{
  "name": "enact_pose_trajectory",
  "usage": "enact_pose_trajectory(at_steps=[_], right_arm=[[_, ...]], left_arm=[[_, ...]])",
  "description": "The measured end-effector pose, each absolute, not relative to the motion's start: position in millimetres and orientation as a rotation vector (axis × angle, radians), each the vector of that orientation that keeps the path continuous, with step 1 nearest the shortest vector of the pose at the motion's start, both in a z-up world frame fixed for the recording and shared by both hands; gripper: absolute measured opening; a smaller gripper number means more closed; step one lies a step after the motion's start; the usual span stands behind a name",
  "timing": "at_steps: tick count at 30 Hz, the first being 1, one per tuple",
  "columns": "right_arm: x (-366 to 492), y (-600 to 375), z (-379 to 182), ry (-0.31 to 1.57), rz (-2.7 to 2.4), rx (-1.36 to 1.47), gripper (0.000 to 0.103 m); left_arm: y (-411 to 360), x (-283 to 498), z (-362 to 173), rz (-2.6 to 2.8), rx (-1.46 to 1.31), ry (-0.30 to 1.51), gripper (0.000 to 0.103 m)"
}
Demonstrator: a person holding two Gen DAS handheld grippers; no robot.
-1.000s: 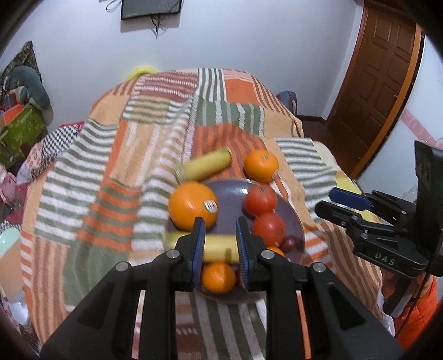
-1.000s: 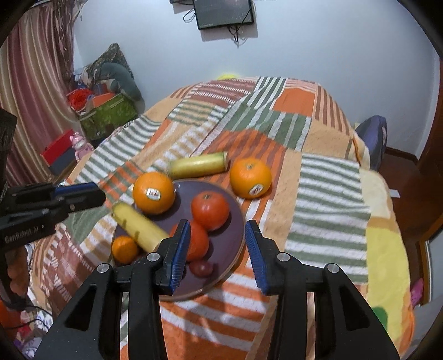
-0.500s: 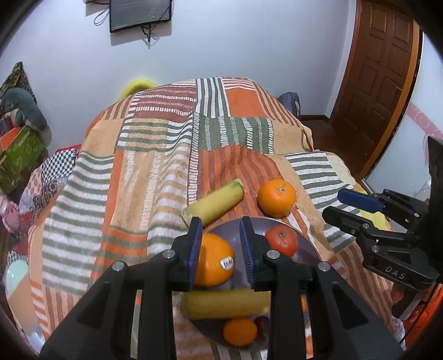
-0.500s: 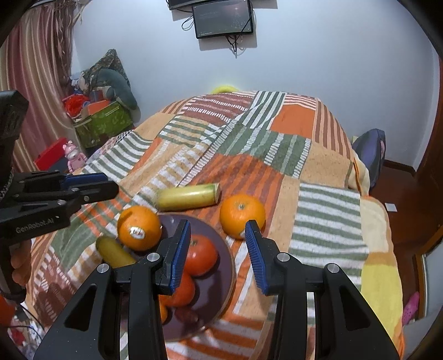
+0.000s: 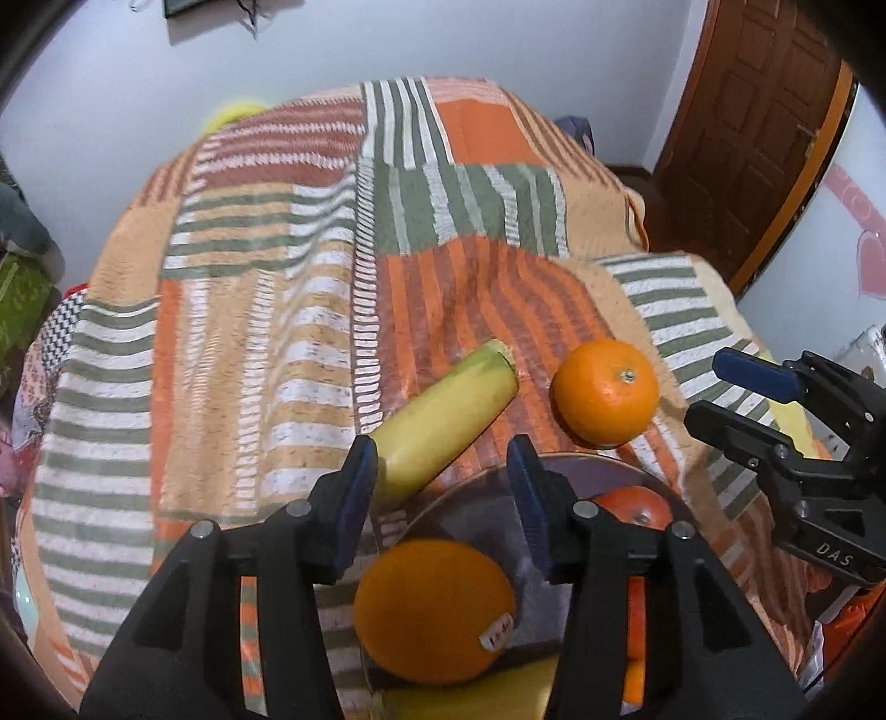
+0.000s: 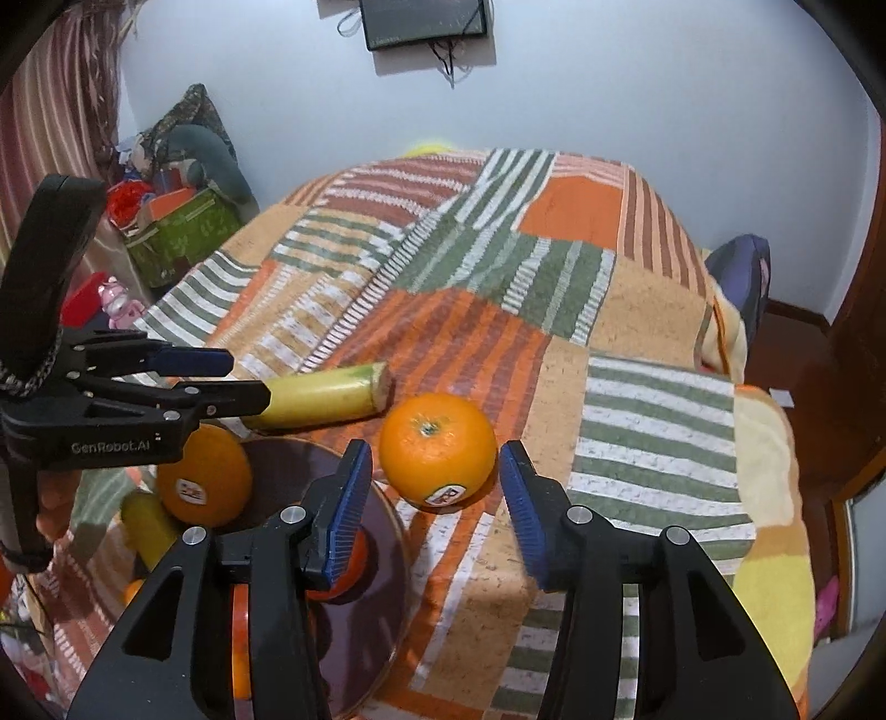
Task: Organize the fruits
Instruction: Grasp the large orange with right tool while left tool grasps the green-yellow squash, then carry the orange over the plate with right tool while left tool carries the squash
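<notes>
Surface: striped patchwork blanket point(image 6: 498, 310) over a bed, wooden door point(image 5: 742, 127) off to the side, screen point(image 6: 423, 22) on the wall.
Left gripper point(image 5: 443, 471): jaws apart, empty, at the near end of the loose banana point(image 5: 443, 421).
Right gripper point(image 6: 434, 482): spread wide, holding nothing, straddling the loose orange point(image 6: 437, 448) just beside the plate.
Plate point(image 6: 382, 559): stickered orange point(image 6: 202, 482), second banana point(image 6: 147, 526), reddish fruits point(image 5: 637, 507) half hidden.

Black plastic left claw point(image 5: 440, 498) and right claw point(image 6: 434, 493), blue ribbed pads, silver screws, white lettering.
</notes>
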State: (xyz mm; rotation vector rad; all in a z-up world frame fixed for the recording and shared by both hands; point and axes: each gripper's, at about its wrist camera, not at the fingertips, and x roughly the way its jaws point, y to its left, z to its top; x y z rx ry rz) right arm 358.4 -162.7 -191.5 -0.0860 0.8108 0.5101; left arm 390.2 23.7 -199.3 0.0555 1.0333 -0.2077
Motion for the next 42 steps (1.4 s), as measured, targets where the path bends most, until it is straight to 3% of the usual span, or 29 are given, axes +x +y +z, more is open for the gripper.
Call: enact_pose_trajectory(at_steps=[18, 20, 26, 42], right_arm=[[387, -147, -222, 0.897, 0.545, -0.078, 0.055], [391, -146, -225, 0.905, 0.550, -0.074, 0.060], [399, -147, -233, 0.929, 0.558, -0.043, 0.062], [394, -140, -233, 0.892, 0.546, -0.116, 0.060]], left_arm=[[2, 441, -235, -0.263, 0.221, 1.165, 0.051], [1, 443, -238, -0.272, 0.232, 1.171, 0.054], [-15, 452, -255, -0.267, 0.345, 1.189, 0.058], [4, 454, -247, -0.292, 0.219, 1.204, 0.049]])
